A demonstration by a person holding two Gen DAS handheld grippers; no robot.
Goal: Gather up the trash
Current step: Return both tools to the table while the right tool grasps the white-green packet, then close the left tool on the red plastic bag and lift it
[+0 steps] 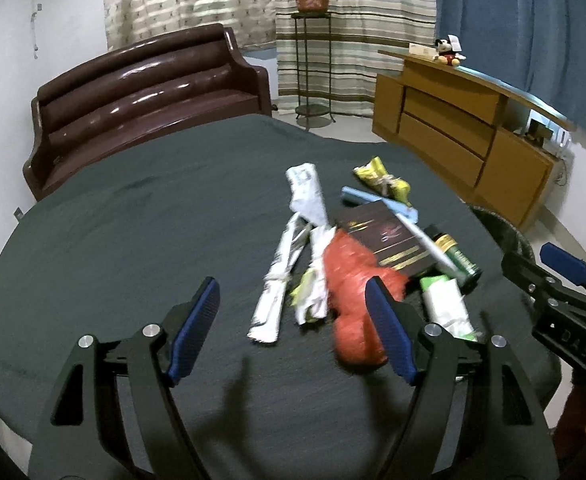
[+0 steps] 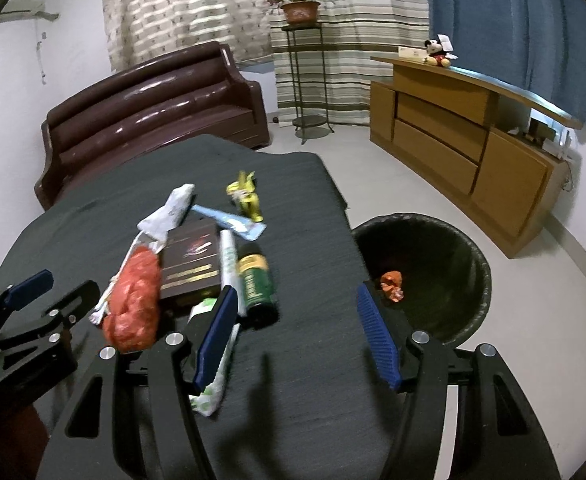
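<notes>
**Operator:** My left gripper [image 1: 289, 328] is over the near part of the dark table [image 1: 133, 240], jaws spread wide with nothing between the blue pads. My right gripper [image 2: 297, 336] is likewise spread and empty. Its left finger crosses in front of a white-and-green wrapper [image 2: 213, 388] without pressing on it.

**Supervisor:** Report the position of the trash, nearest item first.

**Operator:** The trash lies in a loose pile on the table's right half. Nearest to me is the red mesh bag [image 1: 353, 292], partly behind my left gripper's right finger. Beside it lie a long silver wrapper [image 1: 277, 284] and a crumpled white one [image 1: 307, 192]. Behind the red bag is a dark box with gold print [image 1: 389, 240]. A white stick [image 2: 228, 264] and a green can [image 2: 258, 280] lie along the box's right side. Farther on are a light blue tube [image 2: 233, 220] and a yellow wrapper [image 2: 247, 196].

**Supervisor:** And the bin?

**Operator:** The black bin [image 2: 473, 280] stands on the floor just beside the table's right edge, with one orange crumpled scrap [image 2: 392, 285] inside. Beyond are a brown sofa [image 2: 153, 120], a plant stand [image 2: 305, 80] and a wooden cabinet [image 2: 453, 140].
</notes>
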